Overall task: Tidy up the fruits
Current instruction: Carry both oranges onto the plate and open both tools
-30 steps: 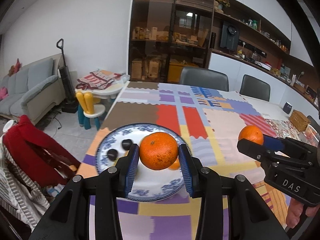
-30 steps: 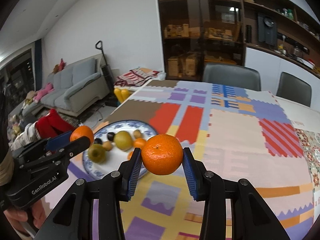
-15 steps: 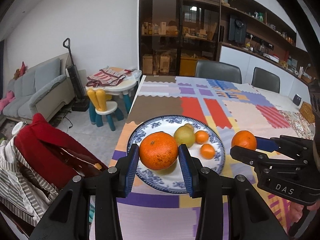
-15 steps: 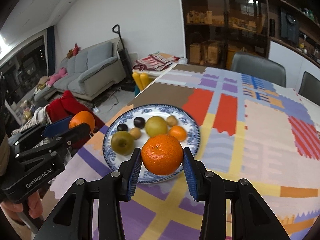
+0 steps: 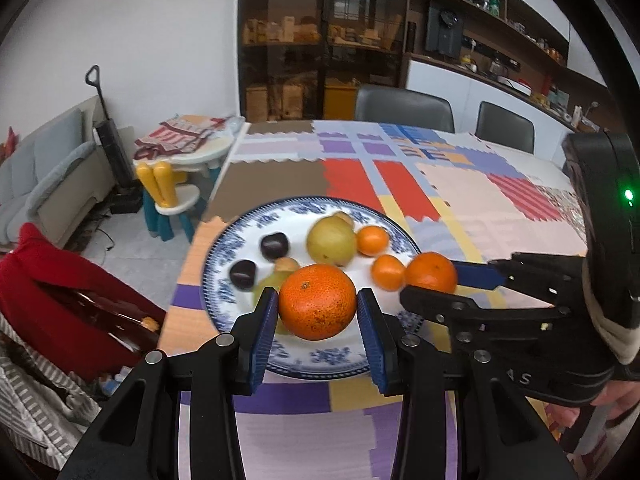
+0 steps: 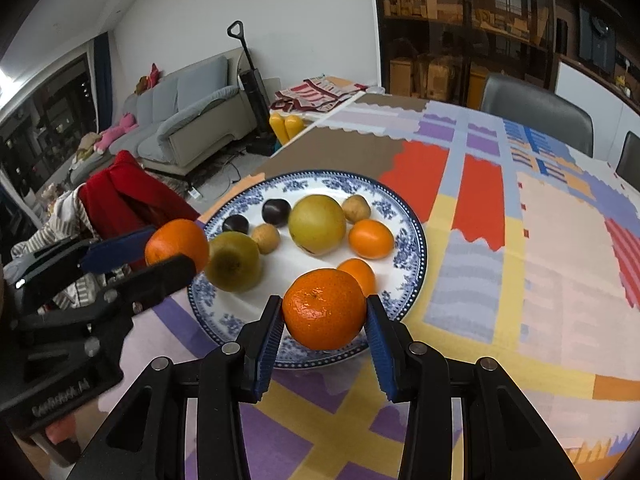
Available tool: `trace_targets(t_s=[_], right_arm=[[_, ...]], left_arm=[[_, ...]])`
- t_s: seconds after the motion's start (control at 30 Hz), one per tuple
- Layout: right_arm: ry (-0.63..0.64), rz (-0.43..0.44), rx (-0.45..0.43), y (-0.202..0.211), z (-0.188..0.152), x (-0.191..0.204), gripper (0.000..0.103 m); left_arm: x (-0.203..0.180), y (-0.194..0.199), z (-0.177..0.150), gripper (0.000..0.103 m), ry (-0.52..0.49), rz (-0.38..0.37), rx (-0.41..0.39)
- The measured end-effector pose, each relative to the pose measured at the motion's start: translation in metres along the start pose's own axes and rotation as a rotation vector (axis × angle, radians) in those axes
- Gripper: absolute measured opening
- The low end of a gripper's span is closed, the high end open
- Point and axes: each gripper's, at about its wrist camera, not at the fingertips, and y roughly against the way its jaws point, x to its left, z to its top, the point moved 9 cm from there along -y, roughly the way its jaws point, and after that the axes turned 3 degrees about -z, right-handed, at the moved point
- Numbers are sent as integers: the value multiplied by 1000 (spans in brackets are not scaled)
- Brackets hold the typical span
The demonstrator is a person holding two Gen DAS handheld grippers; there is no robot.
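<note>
My left gripper point(image 5: 317, 309) is shut on a large orange point(image 5: 317, 294), held just over the near rim of the blue-patterned plate point(image 5: 218, 252). In the right wrist view my right gripper point(image 6: 325, 320) is shut on a second orange point(image 6: 325, 304) above the plate's point(image 6: 414, 236) near right edge. Each gripper shows in the other's view, the right gripper point(image 5: 430, 286) and the left gripper point(image 6: 176, 252). On the plate lie a yellow pear point(image 6: 317, 224), a green apple point(image 6: 234, 261), two dark plums point(image 6: 276, 211), two small brown fruits point(image 6: 265, 238) and two small oranges point(image 6: 371, 239).
The plate sits near the left edge of a table under a patchwork cloth point(image 6: 552, 264). A red garment point(image 6: 120, 196) hangs over a chair by that edge. Grey chairs point(image 5: 404, 110) stand at the far side. A hand point(image 5: 624, 394) grips the right tool.
Both grippers have come down and closed in on the plate with their oranges. The right one swung left, from beside the plate to over its near edge.
</note>
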Motion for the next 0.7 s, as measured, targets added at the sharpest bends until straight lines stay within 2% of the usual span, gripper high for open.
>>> trace_targets(t_s=[0.3,0.43,0.5,0.57,0.7], right_arm=[[-45,33,31,-18,-4,-16,42],[-40,51,39,-23,-4,-16,42],[-44,59,38,-23,-3,-16,45],[-52,63,20,-19,-1,-16,54],[-53,47,-13,-6,3,-18,54]], left_arm=[[-7,-23,-7,41,8,-32,71],[-3,-19,-7,52,11,-8,60],[0,-13,-5,52,9,16,49],[4,-9,-4,52,12,40,40],[7,2,-2,56,37,69,18]])
